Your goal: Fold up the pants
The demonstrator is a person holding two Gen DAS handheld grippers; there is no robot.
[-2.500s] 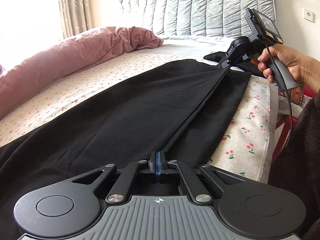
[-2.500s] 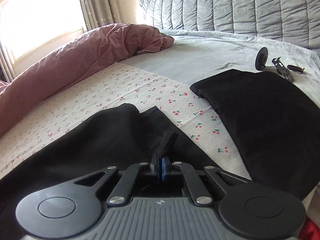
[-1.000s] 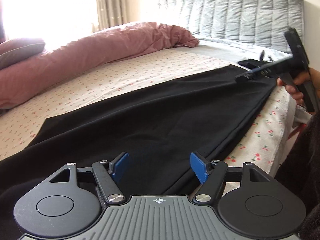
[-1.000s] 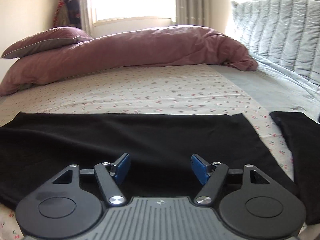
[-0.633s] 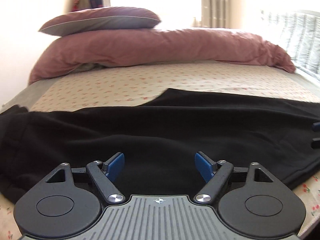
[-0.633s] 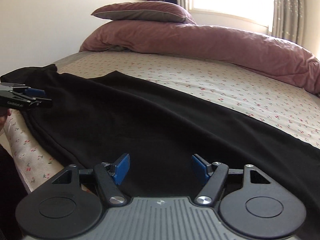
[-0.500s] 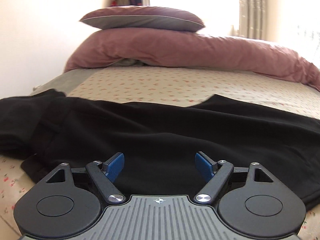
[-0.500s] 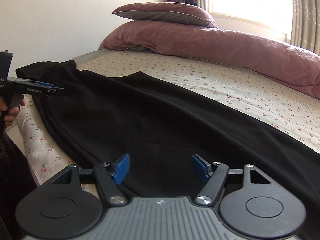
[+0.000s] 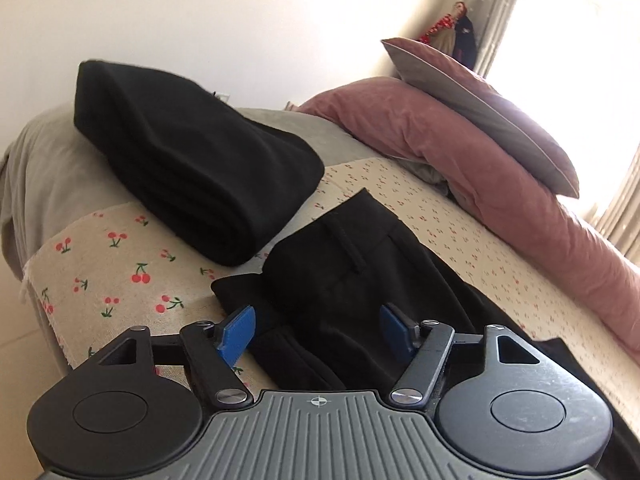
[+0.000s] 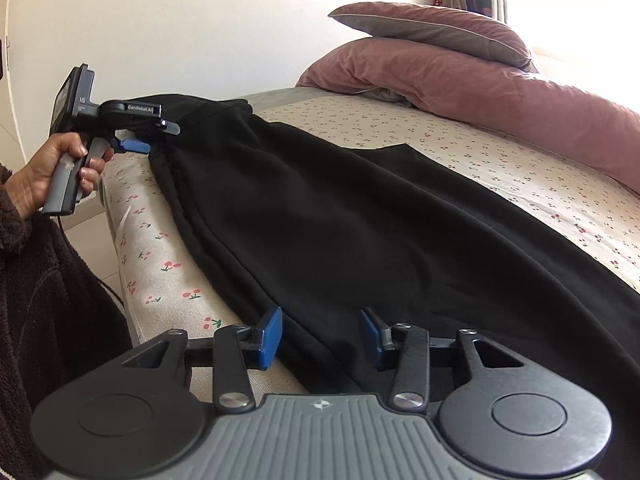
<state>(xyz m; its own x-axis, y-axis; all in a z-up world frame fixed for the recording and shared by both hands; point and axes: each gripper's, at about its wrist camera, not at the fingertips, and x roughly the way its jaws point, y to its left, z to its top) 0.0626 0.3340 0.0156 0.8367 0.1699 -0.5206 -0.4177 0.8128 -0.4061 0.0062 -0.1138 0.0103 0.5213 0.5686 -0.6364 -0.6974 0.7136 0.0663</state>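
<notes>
Evidently the fold was only partly made. Farthest left, seen from the right wrist, the person's left hand [image 10: 60, 172] gripped the handle of the left gripper [image 10: 154, 136], which hovered at the waistband end of the pants [image 10: 360, 216] near the bed's edge. From its own camera the left gripper [image 9: 316, 330] stood released, its blue pads [image 9: 236, 330] spread wide over the waistband with nothing between them; whether they touched the cloth could not be told.

Just beyond the waistband lay a stack of folded black clothes [image 9: 192, 172] on the cherry-print sheet [image 9: 120, 264], near the pants but apart from them, which suggested earlier pieces were already finished.

Moving right, the pants lay stretched lengthwise along the near side of the bed, apparently with one leg laid over the other, since a doubled edge ran along the near side. So the first, lengthwise fold looked done, and the cloth lay fairly flat.

Further right, the right gripper [image 10: 320, 334] was also released, its jaws wide apart over the near edge of the leg, holding nothing. Behind, the pink duvet [image 10: 500, 92] and pillow [image 10: 432, 32] sat well clear.

What seemed left was the crosswise folding: grasping the ends, bringing one over the other, then placing the bundle with the stack.
</notes>
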